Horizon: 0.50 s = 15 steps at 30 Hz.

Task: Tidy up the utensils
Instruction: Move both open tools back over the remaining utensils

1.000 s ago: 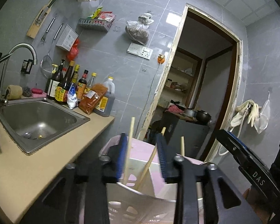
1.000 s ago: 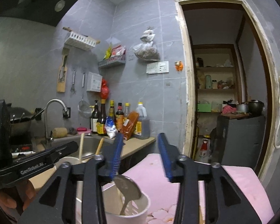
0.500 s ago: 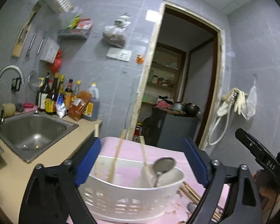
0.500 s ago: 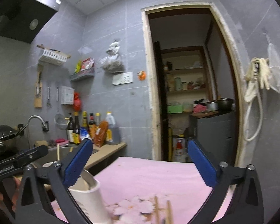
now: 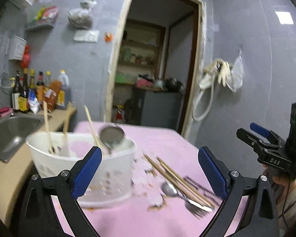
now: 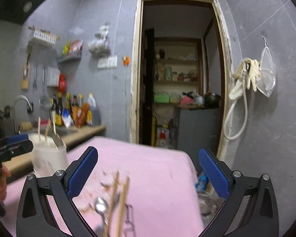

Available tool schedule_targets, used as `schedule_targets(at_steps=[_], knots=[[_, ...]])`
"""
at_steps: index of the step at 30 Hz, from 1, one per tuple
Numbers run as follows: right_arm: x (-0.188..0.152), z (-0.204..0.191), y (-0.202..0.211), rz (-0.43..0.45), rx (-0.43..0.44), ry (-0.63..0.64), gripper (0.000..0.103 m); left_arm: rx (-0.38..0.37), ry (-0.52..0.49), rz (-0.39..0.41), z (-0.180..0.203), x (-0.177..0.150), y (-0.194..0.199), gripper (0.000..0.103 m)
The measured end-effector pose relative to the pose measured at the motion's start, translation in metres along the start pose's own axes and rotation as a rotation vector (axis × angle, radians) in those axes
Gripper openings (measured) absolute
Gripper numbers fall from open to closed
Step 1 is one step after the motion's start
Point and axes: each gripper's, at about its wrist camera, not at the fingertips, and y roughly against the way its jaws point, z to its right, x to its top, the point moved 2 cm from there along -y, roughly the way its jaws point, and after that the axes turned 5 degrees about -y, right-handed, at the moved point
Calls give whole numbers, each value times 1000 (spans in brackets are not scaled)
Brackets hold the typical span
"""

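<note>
Place: home kitchen, small, lived-in.
Walls: grey tile (image 6: 108, 98), floor to ceiling.
Sink: steel sink (image 5: 7, 132) set in tan counter (image 5: 6, 169), curved tap (image 6: 19, 102) behind it.
Condiments: row of sauce bottles (image 5: 35, 90) at the wall, w/ oil jug and snack bags.
Wall storage: wire rack (image 6: 70, 56) w/ packets, white basket (image 6: 43, 37), hanging tools, strainer.
Doorway: worn frame (image 6: 135, 79) into pantry; shelves (image 6: 177, 81) w/ jars, pots on dark cabinet (image 6: 197, 126).
Right wall: rubber gloves (image 6: 250, 73) and hose on hook.
Table: pink cloth (image 5: 157, 142), white utensil caddy (image 5: 82, 167), chopsticks (image 5: 175, 175), spoon, fork.
</note>
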Motion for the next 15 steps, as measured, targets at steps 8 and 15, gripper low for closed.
schedule_targets(at_steps=[8, 15], knots=[[-39, 14, -11, -223, 26, 27, 100, -74, -35, -161, 29, -28, -30, 96], [-73, 12, -35, -416, 106, 36, 74, -109, -71, -283, 39, -41, -54, 92]])
